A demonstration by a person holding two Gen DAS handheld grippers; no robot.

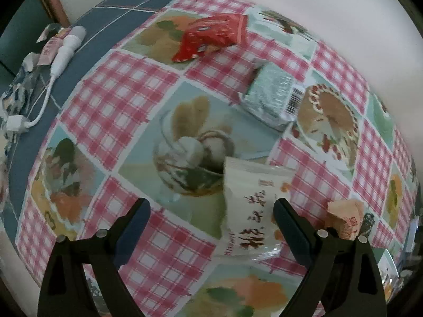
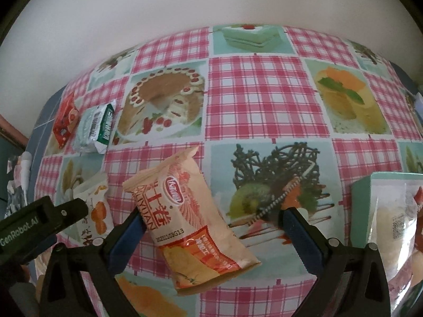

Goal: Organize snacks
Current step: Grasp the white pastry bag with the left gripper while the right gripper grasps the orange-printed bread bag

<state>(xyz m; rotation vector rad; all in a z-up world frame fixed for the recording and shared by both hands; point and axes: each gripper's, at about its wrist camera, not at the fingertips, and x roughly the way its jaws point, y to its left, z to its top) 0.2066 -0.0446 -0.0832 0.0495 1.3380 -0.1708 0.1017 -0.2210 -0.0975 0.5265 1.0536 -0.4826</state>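
Several snack packets lie on a checked tablecloth (image 1: 127, 100). In the left wrist view, my left gripper (image 1: 211, 219) is open, a white packet with Chinese writing (image 1: 251, 206) lying between its fingers nearer the right one. A red packet (image 1: 211, 35) and a green-silver packet (image 1: 269, 92) lie farther off. In the right wrist view, my right gripper (image 2: 211, 227) is open around an orange-and-cream packet (image 2: 190, 222) lying on the table. The white packet (image 2: 92, 206), the green-silver packet (image 2: 96, 126) and the red packet (image 2: 64, 119) show at left, with the left gripper's finger (image 2: 66, 211).
A pale teal box (image 2: 362, 200) holding a clear bagged snack (image 2: 394, 227) stands at the right edge. A white charger cable (image 1: 63, 50) and crumpled wrappers (image 1: 23, 87) lie on a blue cloth at far left. A white wall backs the table.
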